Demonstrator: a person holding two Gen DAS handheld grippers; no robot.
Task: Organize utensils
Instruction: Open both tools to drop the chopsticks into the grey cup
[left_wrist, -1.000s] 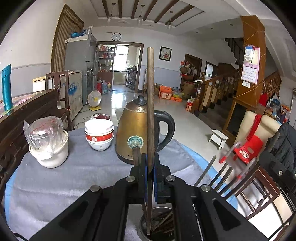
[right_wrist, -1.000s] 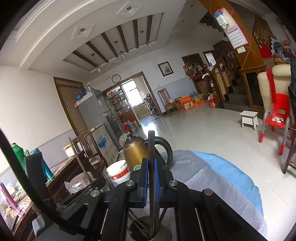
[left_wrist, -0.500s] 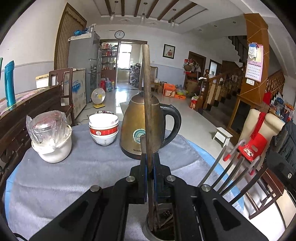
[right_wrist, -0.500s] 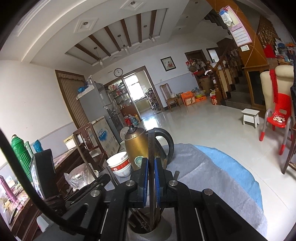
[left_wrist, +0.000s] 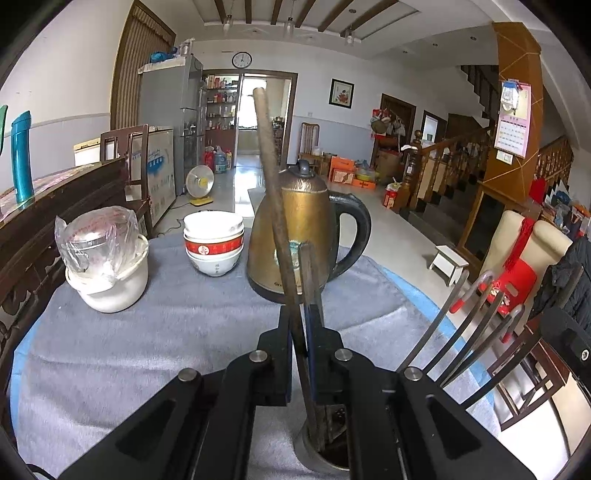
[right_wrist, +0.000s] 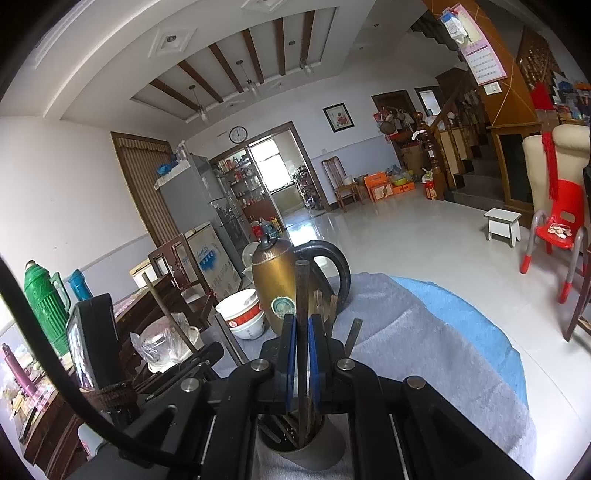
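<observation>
The left gripper (left_wrist: 298, 325) is nearly closed, its pads pinching a brown chopstick (left_wrist: 272, 192) that leans up and left, the lower end down inside the metal cup (left_wrist: 312, 448) on the grey cloth (left_wrist: 147, 343). The right gripper (right_wrist: 302, 332) is clamped on a dark chopstick (right_wrist: 302, 288) — upright, its foot in the same cup (right_wrist: 314, 454), probably among other sticks there. A brass kettle (left_wrist: 306, 229) stands just beyond, bowls (left_wrist: 213, 240) beside it.

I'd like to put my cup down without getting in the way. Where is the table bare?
Bare grey cloth lies in front of the white pot and bowls, and right of the kettle toward the blue edge. It is crowded around the chopstick holder, where both grippers work.
</observation>
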